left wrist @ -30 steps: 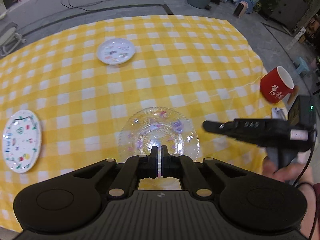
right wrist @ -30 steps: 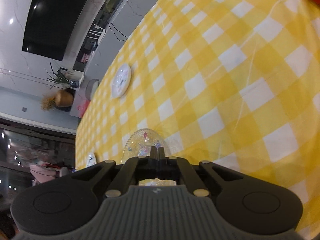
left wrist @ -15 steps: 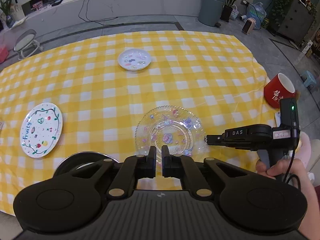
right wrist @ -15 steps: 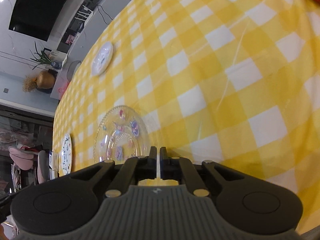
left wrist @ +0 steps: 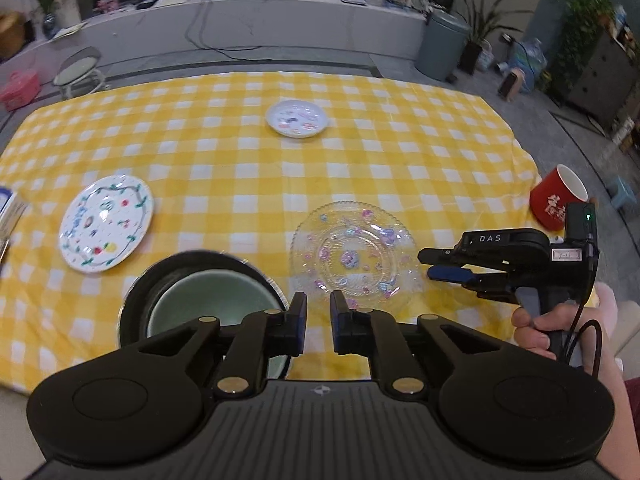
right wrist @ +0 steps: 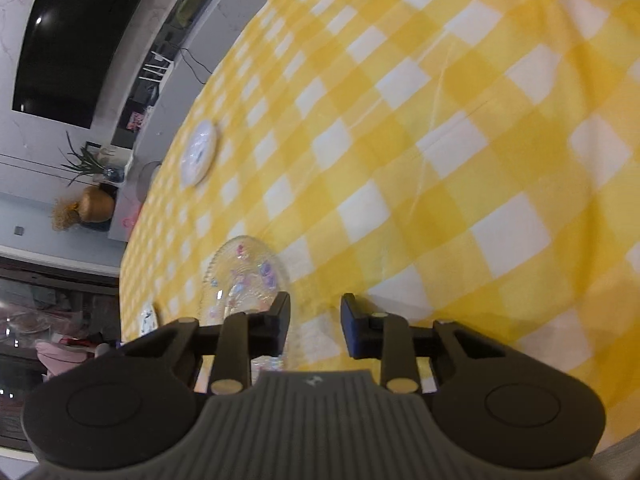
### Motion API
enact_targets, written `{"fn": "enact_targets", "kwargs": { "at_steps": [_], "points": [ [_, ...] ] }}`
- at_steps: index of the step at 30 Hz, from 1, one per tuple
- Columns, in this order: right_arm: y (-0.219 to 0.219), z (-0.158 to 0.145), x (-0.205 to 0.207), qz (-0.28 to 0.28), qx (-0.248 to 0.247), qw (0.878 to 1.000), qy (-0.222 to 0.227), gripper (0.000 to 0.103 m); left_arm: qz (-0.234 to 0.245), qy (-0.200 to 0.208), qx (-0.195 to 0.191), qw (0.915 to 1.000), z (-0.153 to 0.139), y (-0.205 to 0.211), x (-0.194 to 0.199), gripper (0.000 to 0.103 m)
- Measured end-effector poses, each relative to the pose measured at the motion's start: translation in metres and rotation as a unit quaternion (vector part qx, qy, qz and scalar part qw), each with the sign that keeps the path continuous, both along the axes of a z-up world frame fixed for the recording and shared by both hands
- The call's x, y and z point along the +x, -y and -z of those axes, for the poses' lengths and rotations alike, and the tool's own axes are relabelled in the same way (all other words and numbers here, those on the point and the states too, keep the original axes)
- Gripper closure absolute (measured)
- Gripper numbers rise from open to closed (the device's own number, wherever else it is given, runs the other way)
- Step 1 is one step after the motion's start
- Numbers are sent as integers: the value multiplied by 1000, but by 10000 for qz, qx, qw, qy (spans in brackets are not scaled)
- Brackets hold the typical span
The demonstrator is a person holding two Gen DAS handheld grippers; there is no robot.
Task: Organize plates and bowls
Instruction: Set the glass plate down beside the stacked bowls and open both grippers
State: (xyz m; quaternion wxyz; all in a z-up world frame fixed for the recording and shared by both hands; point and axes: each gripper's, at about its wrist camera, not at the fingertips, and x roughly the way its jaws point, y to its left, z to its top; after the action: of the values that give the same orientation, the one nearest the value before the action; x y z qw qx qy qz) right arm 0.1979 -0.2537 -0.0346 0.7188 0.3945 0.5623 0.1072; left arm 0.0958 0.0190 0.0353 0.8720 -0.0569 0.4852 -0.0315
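A clear glass plate [left wrist: 354, 256] with pink and purple dots lies flat on the yellow checked cloth [left wrist: 240, 160]. Just behind its near rim hovers my left gripper [left wrist: 318, 304], jaws opening, nothing between them. My right gripper [left wrist: 426, 264], held by a hand, points at the plate's right rim; its jaws are opening too and are empty. In the right wrist view the glass plate [right wrist: 244, 276] lies left of the right gripper [right wrist: 316, 308]. A dark bowl [left wrist: 200, 308] with a pale green inside sits near left. A fruit-patterned plate [left wrist: 106, 222] and a small white plate [left wrist: 297, 118] lie farther off.
A red mug [left wrist: 558, 196] stands at the table's right edge, behind the right gripper. A blue and white carton [left wrist: 8, 208] pokes in at the far left. The near table edge runs just below the bowl. Beyond the table are a grey bin [left wrist: 442, 48] and potted plants.
Both grippers' jaws have parted from shut. The left gripper has drawn back from the glass plate's rim, so the dark bowl has come into view. The plate now lies free on the cloth.
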Motion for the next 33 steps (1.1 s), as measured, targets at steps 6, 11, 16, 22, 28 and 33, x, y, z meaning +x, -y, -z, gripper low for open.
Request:
{"fn": "enact_targets", "kwargs": {
  "at_steps": [6, 11, 16, 22, 28, 33],
  "points": [
    [-18, 2, -5, -98, -231, 9997, 3, 97, -192, -195, -475, 9985, 17, -19, -4, 87],
    [-25, 2, -7, -294, -235, 9993, -73, 100, -313, -121, -117, 9994, 33, -10, -11, 87],
    [-29, -4, -23, -444, -308, 9982, -254, 99, -280, -45, 259, 9993, 39, 0, -16, 87],
    [-35, -13, -43, -614, -501, 9962, -367, 96, -370, 7, 282, 9989, 38, -2, -18, 86],
    [-45, -18, -54, -799, -600, 9937, -512, 93, -491, 46, 336, 9982, 38, -5, -18, 82],
    [-52, -26, -52, -1014, -948, 9895, -409, 78, -577, -33, 331, 9978, 34, -7, -17, 82]
  ]
}}
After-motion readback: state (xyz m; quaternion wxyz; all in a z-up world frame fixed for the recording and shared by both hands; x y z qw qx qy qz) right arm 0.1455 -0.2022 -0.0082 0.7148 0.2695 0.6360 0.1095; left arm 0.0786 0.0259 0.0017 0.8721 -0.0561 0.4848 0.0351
